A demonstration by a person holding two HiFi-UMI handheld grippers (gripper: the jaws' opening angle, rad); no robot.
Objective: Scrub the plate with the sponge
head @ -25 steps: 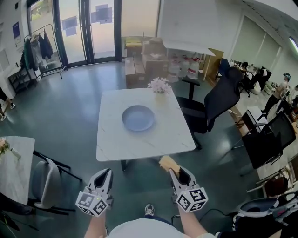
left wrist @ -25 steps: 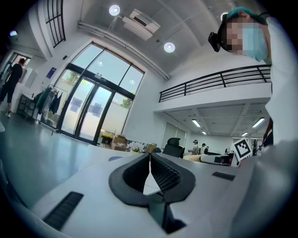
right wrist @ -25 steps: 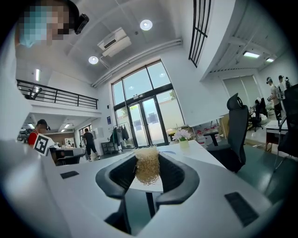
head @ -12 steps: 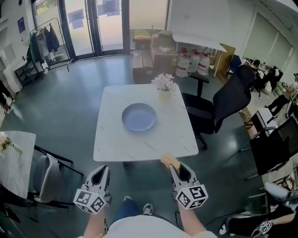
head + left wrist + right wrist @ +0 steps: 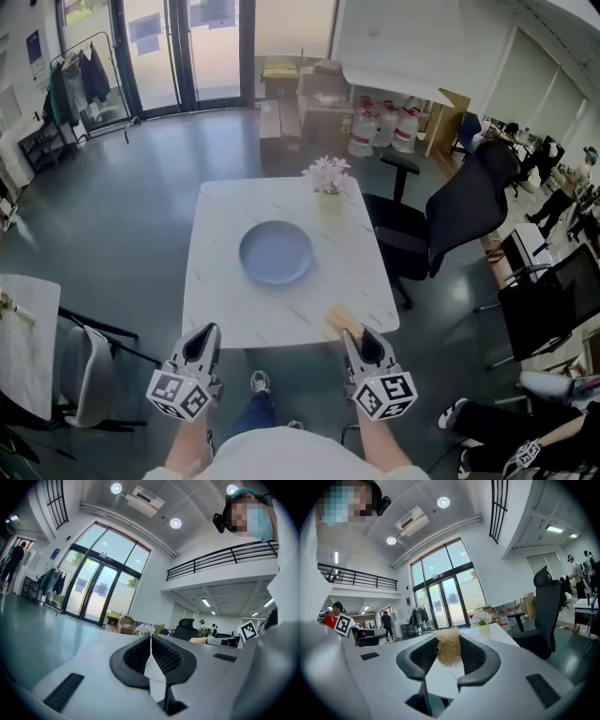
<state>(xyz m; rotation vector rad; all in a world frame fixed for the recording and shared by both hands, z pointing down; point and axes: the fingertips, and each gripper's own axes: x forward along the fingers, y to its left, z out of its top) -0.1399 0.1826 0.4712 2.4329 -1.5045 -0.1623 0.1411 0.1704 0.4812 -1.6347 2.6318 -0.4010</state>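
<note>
A blue plate [image 5: 276, 252] lies in the middle of the white marble table [image 5: 220, 314]. My right gripper [image 5: 353, 336] is shut on a tan sponge [image 5: 341, 321], whose tip hangs over the table's near right edge. In the right gripper view the fibrous sponge [image 5: 447, 647] sits pinched between the jaws of the right gripper [image 5: 449, 654]. My left gripper [image 5: 202, 342] is shut with nothing in it, just short of the table's near left edge. In the left gripper view the pads of the left gripper [image 5: 150, 652] meet in a thin line.
A small vase of flowers [image 5: 327, 178] stands at the table's far edge. A black office chair [image 5: 457, 218] stands to the table's right. A grey chair [image 5: 85, 368] and a second white table [image 5: 23, 337] are at the left. Boxes [image 5: 317, 94] are stacked by the far wall.
Both grippers have come closer to the table's near edge, side by side. The sponge now reaches over the edge. Both grippers stay shut as before.
</note>
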